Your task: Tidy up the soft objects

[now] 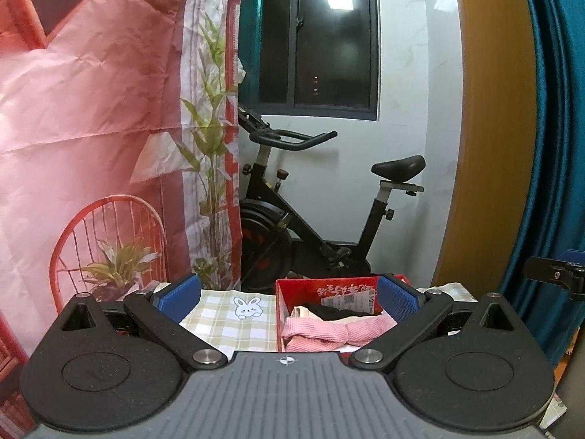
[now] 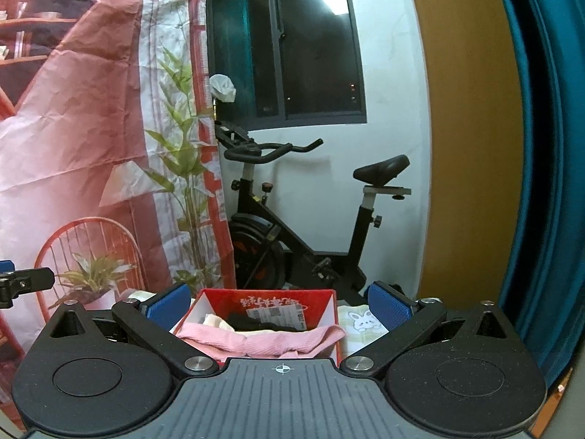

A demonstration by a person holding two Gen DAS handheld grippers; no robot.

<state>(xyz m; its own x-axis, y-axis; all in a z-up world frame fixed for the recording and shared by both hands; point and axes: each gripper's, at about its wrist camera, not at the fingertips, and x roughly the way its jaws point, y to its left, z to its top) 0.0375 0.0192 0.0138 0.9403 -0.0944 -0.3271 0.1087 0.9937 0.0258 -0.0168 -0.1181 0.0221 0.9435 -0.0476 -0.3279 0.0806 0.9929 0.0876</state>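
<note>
A red box (image 1: 329, 289) stands on a checked cloth with a rabbit print (image 1: 234, 325). Inside lie a pink ribbed garment (image 1: 329, 331), a black item (image 1: 336, 311) and a cream item (image 1: 301, 311). My left gripper (image 1: 289, 294) is open and empty, held above the table's near side, with the box under its right finger. In the right wrist view the same box (image 2: 219, 301) holds the pink garment (image 2: 263, 340), which hangs over the front rim. My right gripper (image 2: 279, 303) is open and empty, with the box between its fingers and below them.
An exercise bike (image 1: 310, 216) stands behind the table by a white wall and dark window. A printed red backdrop (image 1: 91, 128) hangs at the left. A wooden door frame (image 1: 486, 128) and blue curtain (image 1: 555, 128) are at the right.
</note>
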